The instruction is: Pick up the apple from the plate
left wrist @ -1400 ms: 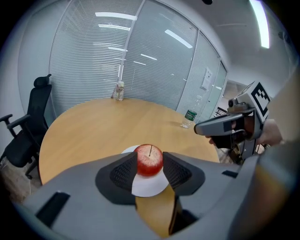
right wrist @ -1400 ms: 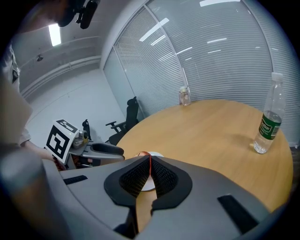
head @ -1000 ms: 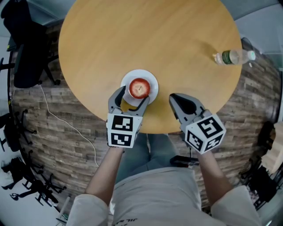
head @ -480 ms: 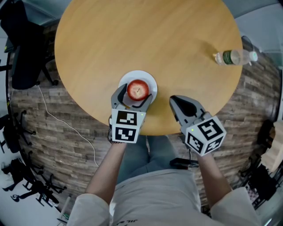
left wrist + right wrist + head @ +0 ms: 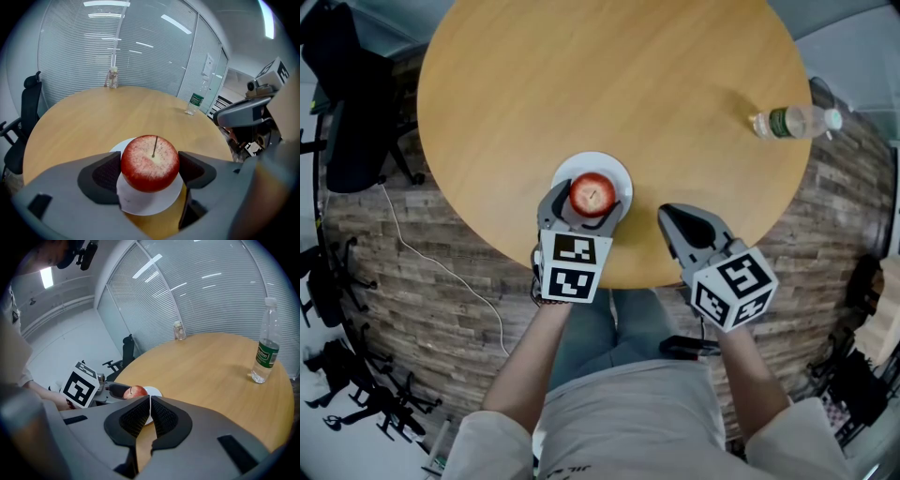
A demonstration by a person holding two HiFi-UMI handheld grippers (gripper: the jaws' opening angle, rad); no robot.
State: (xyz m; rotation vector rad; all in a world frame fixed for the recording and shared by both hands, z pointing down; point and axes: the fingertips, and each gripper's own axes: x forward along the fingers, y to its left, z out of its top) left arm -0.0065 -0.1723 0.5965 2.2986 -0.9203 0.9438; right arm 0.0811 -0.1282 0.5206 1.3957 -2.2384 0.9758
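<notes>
At the six o'clock edge of the round light wooden table (image 5: pixel 609 84) sits a small white round plate (image 5: pixel 621 172), and the red apple (image 5: pixel 592 194) rests on it, stem up. From the plate's six o'clock side, the left gripper (image 5: pixel 587 202) reaches in so that the apple stands between its two jaws. The jaws stand very wide and have just been closing a little. In the left gripper view the dark ribbed pads (image 5: pixel 105 174) lie against the apple's two sides, at nine and three o'clock of it, while the fruit still sits on the plate. Toward four o'clock of the plate, apart from it, the right gripper (image 5: pixel 670 214) hangs over the table's rim, its jaws closed together on nothing. Near the table's two o'clock edge lies a clear plastic water bottle with a green label (image 5: pixel 789 122).
</notes>
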